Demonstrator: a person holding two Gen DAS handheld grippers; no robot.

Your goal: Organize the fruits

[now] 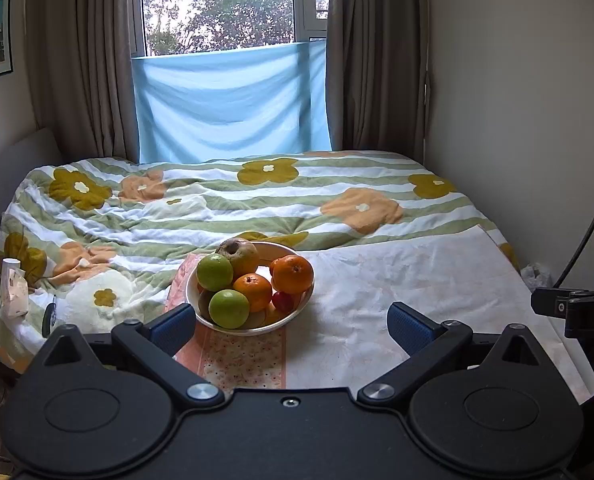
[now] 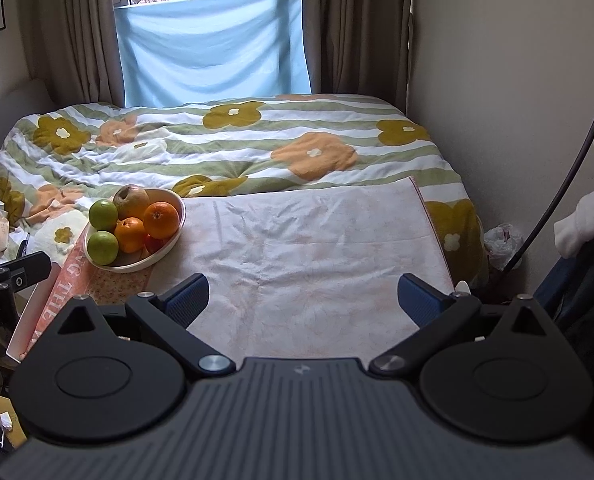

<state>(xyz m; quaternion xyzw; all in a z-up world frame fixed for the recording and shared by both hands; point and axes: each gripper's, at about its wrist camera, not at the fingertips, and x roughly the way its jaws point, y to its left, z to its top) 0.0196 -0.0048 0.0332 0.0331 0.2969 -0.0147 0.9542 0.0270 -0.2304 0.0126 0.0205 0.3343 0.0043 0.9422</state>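
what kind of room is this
Most likely a bedroom at home: a bed under a flowered quilt fills the space, brown curtains flank a window, and a bowl of fruit sits on a pale cloth spread over the bed.

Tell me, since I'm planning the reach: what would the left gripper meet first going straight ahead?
Probably the bowl of fruit: the open left gripper points just right of its centre, with only cloth between. Depth is uncertain.

Two oranges, two limes, one bowl
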